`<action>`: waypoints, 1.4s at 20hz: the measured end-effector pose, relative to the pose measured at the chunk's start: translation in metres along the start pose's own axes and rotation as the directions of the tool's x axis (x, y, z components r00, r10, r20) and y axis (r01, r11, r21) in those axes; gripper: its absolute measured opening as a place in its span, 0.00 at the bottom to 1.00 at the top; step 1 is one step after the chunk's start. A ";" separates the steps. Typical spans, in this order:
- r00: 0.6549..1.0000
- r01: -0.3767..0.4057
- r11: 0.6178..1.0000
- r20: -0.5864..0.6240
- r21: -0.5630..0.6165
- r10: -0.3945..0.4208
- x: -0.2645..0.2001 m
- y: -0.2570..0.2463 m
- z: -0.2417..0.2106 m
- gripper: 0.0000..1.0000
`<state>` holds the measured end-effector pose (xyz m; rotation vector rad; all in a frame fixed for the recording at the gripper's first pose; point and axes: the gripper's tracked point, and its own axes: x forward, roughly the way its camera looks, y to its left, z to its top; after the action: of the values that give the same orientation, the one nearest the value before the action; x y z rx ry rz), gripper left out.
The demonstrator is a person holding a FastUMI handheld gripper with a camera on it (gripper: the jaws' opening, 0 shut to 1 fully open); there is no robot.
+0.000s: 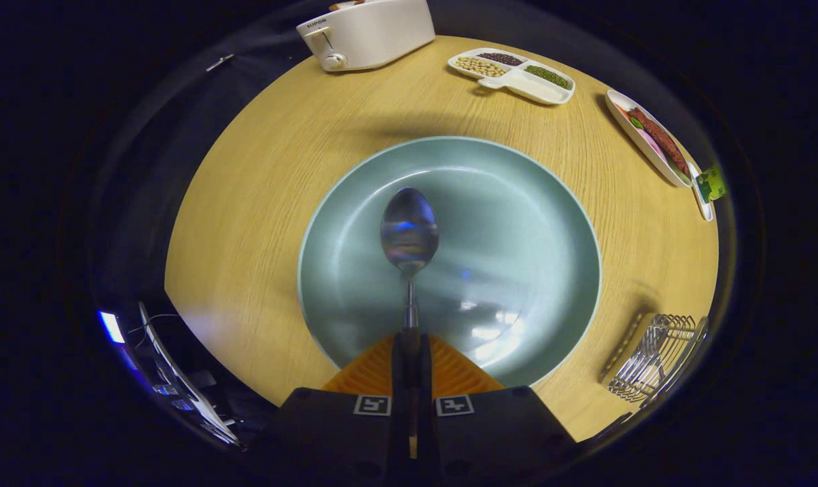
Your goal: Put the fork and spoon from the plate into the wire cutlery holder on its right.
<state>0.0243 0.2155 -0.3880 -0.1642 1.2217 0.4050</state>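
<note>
Fisheye rendering bends the round wooden table (260,203) strongly toward its edges; things near the rim appear squeezed and curved. Light falls from above, bright at the centre and fading to darkness outside the table. Glare patches sit on the green plate (517,270) near the orange fingers (449,372), and the spoon (409,233) bowl mirrors blue and white highlights. The wire cutlery holder (659,358) casts a soft shadow to its left. Focus is sharp at the centre.
</note>
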 end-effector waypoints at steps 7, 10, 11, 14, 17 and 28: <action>0.995 -0.071 0.996 0.073 0.047 0.067 -0.040 -0.006 0.009 0.09; 0.991 -0.110 0.992 0.090 0.069 0.104 -0.065 -0.007 0.006 0.09; 0.989 -0.118 0.991 0.097 0.063 0.112 -0.073 -0.010 0.006 0.09; 0.984 -0.129 0.991 0.128 0.035 0.124 -0.111 -0.020 0.008 0.09; 0.981 -0.138 0.990 0.141 0.028 0.132 -0.150 -0.041 0.008 0.09; 1.000 -0.016 0.993 0.018 0.116 0.014 -0.203 -0.181 -0.059 0.09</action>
<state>-0.0147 -0.0135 -0.2349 -0.0516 1.2271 0.3460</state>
